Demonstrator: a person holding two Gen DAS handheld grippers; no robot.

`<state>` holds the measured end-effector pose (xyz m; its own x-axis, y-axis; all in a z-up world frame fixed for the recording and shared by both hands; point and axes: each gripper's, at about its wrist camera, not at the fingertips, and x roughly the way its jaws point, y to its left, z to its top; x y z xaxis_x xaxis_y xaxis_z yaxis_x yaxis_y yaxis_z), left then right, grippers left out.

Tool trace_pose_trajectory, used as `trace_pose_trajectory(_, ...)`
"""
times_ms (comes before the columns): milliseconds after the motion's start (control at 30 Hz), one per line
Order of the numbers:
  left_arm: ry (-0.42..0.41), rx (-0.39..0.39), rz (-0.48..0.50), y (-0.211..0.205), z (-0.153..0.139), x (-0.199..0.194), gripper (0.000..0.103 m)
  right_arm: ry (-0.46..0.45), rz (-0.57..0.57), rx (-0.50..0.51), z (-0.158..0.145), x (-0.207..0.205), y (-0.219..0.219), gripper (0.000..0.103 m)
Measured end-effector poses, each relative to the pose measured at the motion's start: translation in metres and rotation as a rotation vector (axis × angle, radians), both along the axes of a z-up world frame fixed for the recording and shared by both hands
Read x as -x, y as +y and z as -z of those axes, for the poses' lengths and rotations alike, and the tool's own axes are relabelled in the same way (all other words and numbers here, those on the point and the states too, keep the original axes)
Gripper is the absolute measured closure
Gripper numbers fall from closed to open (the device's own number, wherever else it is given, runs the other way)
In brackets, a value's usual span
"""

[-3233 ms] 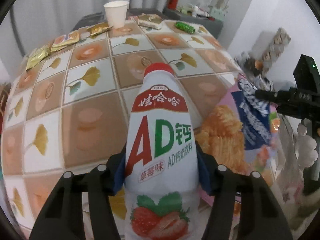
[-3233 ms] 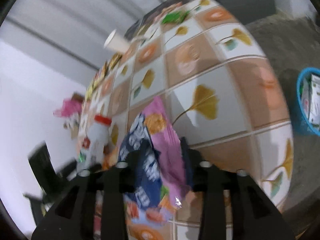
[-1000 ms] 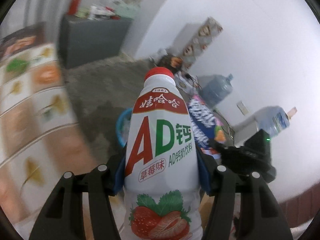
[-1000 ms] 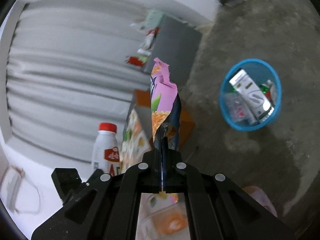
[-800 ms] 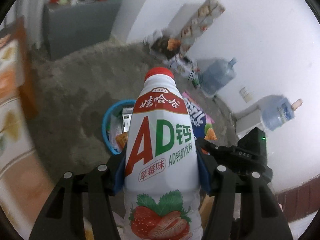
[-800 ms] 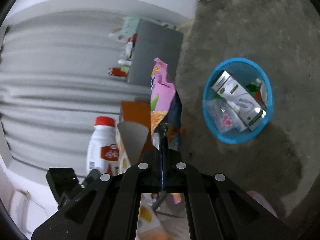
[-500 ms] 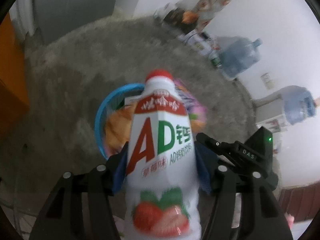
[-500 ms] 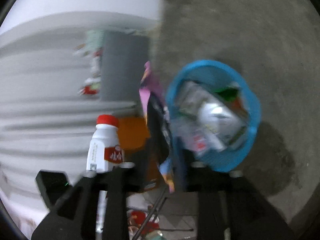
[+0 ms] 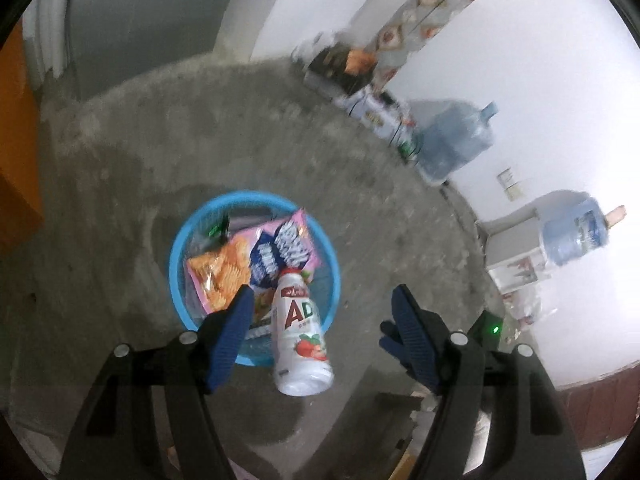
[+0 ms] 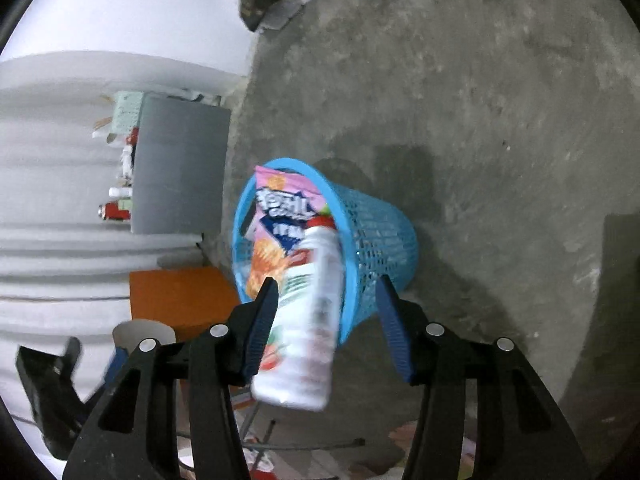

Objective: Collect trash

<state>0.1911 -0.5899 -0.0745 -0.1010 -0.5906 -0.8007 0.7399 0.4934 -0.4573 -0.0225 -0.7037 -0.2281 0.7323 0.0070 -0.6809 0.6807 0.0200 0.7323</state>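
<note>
You're dropping the bottle point(image 9: 301, 332) and snack bag point(image 9: 256, 258) into the blue basket point(image 9: 178, 248); both grippers' jaws are opening, gripping nothing. Return for more trash.

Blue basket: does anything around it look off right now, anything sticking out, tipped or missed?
The bottle is in mid-air, cap first over the blue basket's near rim, not yet inside. The snack bag lies on top of the trash, a corner over the rim. The left gripper and right gripper hold nothing.
</note>
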Motion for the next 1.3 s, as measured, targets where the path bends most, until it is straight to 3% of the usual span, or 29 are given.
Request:
trace_pose_trajectory(200, -0.071, 0.135, -0.023, 0.059, -0.076, 0.024, 0.033, 0.018, -0.087, 0.155, -0.045, 0.004, 0.022, 0.053)
trace_pose_trajectory(367, -0.192, 0.222, -0.076, 0.129, -0.131, 0.051, 0.026, 0.002, -0.152, 0.267, -0.084, 0.007, 0.048, 0.053)
trace_pose_trajectory(567, -0.312, 0.285, -0.19, 0.219, -0.173, 0.081, 0.019, -0.014, -0.239, 0.431, -0.135, 0.012, 0.088, 0.049)
trace_pose_trajectory(667, -0.372, 0.283, -0.265, 0.26, -0.185, 0.097, 0.008, -0.024, -0.305, 0.563, -0.17, 0.01, 0.121, 0.044)
trace_pose_trajectory(800, -0.468, 0.239, -0.416, 0.317, -0.197, 0.121, 0.006, -0.073, -0.397, 0.8, -0.227, 0.01, 0.182, 0.025)
trace_pose_trajectory(867, -0.518, 0.219, -0.49, 0.347, -0.203, 0.136, 0.006, -0.108, -0.421, 0.921, -0.253, 0.014, 0.213, 0.007)
trace_pose_trajectory(967, -0.553, 0.162, -0.589, 0.384, -0.201, 0.158, 0.006, -0.138, -0.43, 1.096, -0.284, 0.023, 0.262, 0.007)
trace_pose_trajectory(1133, -0.51, 0.012, -0.688, 0.43, -0.174, 0.182, 0.006, -0.124, -0.493, 1.168, -0.293, 0.028, 0.317, 0.007)
trace_pose_trajectory(1300, -0.509, -0.17, -0.809, 0.452, -0.139, 0.202, 0.006, 0.045, -0.63, 1.096, -0.272, 0.013, 0.357, 0.007)
